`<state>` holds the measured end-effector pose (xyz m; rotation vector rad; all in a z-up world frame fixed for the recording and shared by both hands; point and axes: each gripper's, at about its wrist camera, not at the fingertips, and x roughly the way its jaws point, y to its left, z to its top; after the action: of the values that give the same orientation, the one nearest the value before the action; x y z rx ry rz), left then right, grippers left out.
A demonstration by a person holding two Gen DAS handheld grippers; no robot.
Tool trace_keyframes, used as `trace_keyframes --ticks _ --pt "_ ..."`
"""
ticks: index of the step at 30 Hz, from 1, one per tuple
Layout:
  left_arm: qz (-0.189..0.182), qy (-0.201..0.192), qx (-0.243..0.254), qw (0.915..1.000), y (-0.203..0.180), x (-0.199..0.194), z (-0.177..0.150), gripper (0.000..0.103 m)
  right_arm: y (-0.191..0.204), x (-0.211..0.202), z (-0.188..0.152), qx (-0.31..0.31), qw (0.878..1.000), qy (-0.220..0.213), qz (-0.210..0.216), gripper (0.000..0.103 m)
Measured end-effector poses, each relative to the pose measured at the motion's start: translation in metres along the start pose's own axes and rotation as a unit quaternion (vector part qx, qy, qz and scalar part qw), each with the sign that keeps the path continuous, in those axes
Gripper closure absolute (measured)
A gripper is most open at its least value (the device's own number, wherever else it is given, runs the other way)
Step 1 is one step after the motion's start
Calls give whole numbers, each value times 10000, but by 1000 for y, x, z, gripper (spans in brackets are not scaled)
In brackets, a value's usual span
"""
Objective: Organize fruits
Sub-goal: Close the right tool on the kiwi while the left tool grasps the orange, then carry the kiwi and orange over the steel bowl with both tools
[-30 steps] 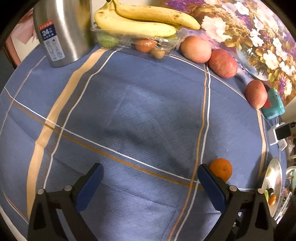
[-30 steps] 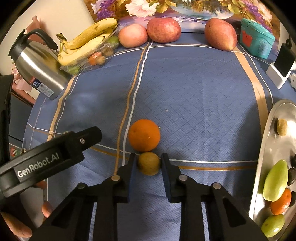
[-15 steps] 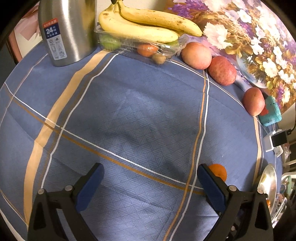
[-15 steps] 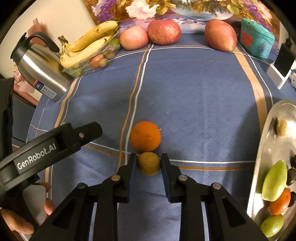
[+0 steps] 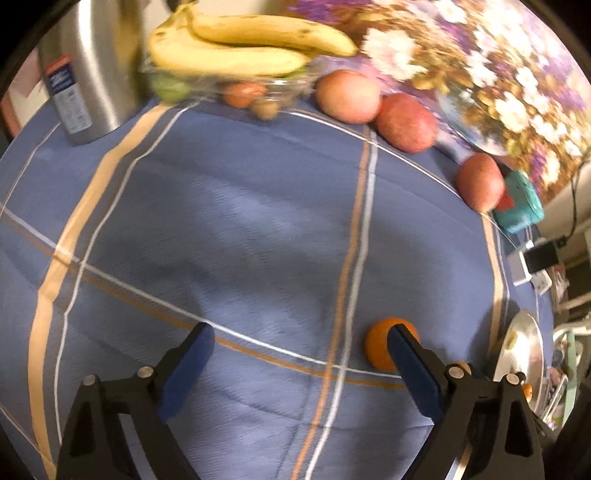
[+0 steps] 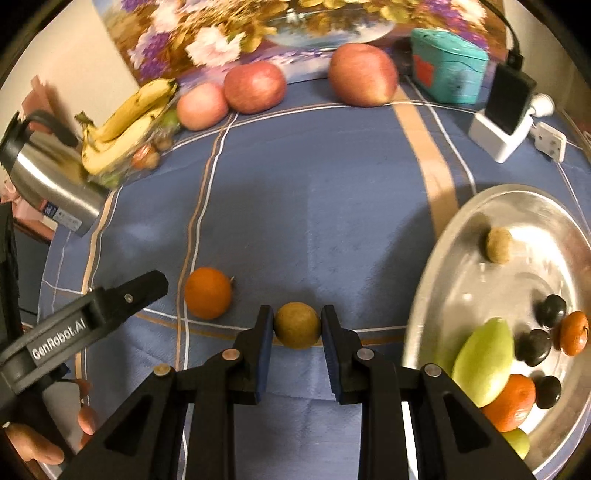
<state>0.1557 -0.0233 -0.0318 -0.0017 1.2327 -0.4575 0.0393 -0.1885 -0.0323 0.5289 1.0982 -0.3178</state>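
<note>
Clamping a small brown fruit (image 6: 297, 330) between both pads, my right gripper (image 6: 296, 341) holds it just off the rim of the metal tray (image 6: 443, 258), which I take as my landmark. On that tray lie a second small brown fruit (image 6: 498, 244) toward its far side, 3 dark round fruits (image 6: 552, 310) near its middle, a large green mango (image 6: 484, 363) at the near side, and a small orange fruit (image 6: 573, 333) beside the dark ones; another orange fruit (image 6: 515, 402) sits under the mango's near end. Away from the tray, across the blue striped table (image 6: 314, 206), an orange (image 6: 208, 292) rests on the cloth, just beside the fruit I hold but not touching it. My left gripper (image 5: 301, 354) hangs over bare cloth farther from the tray than that orange, with its jaws wide and closing, and nothing lies between them; the orange shows just behind its tray-side finger. Far from the tray along the table's back edge stand 3 apples (image 6: 255, 86) in a loose row before a flower painting (image 6: 258, 26). Farther still from the tray, a bunch of bananas (image 6: 125, 122) lies on a clear box of small fruits, and a steel thermos (image 6: 48, 177) stands beyond it. Behind the tray sit a teal box (image 6: 448, 70) and a white charging stand (image 6: 498, 136) with a dark device in it.
</note>
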Motion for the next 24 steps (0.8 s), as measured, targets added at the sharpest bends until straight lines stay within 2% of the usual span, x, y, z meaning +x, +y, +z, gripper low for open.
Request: trace_keyframes --ticks 10,19,24 --pt "-374 23 444 9983 -32 11 0 19 -12 -12 0 91 9999 -94 8 76" --pt "-519 103 510 9973 -41 19 -5 44 -17 -16 -1 96 9999 -119 2 76" --pt "-596 128 606 9963 -48 21 -8 63 -19 -18 -1 137 9998 -148 9 76"
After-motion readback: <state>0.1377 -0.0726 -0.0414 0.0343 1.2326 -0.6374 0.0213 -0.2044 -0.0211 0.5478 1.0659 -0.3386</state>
